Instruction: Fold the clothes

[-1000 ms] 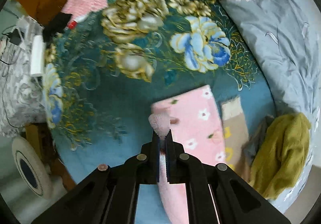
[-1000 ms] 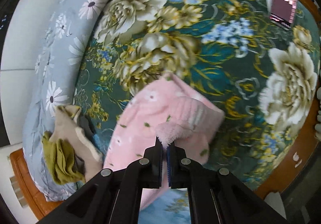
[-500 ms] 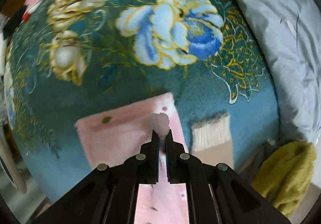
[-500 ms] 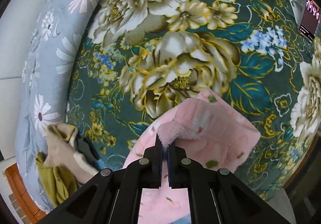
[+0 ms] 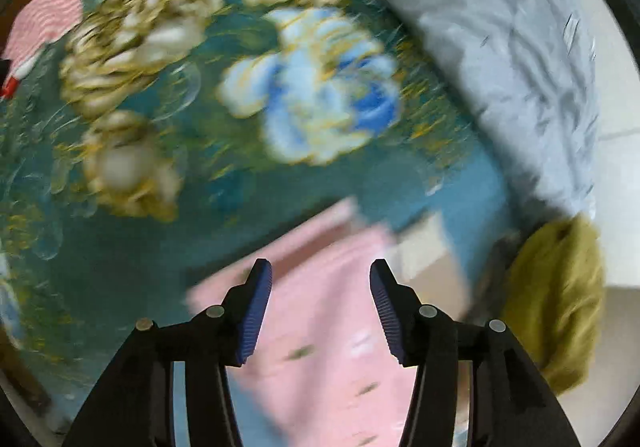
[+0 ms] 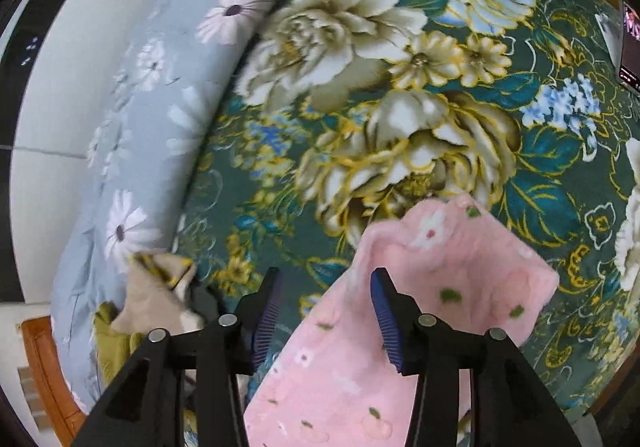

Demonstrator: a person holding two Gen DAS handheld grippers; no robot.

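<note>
A pink fleece garment (image 5: 332, 327) with small flowers lies folded on the dark green floral blanket (image 5: 168, 207); it also shows in the right wrist view (image 6: 440, 287). My left gripper (image 5: 320, 279) is open and empty just above the garment; this view is blurred by motion. My right gripper (image 6: 326, 287) is open and empty above the garment's left edge, with the blanket (image 6: 400, 127) beyond it.
A pile of olive and beige clothes (image 5: 552, 287) lies beside the pink garment, also in the right wrist view (image 6: 156, 299). A grey-blue daisy quilt (image 6: 152, 119) runs along the wall side. A pink striped cloth (image 5: 48, 19) and a phone (image 6: 630, 43) lie at the blanket's far edges.
Both grippers have opened and let go of the pink garment's edge. The garment now lies flat, folded over. The left gripper is swinging, blurring its view.
</note>
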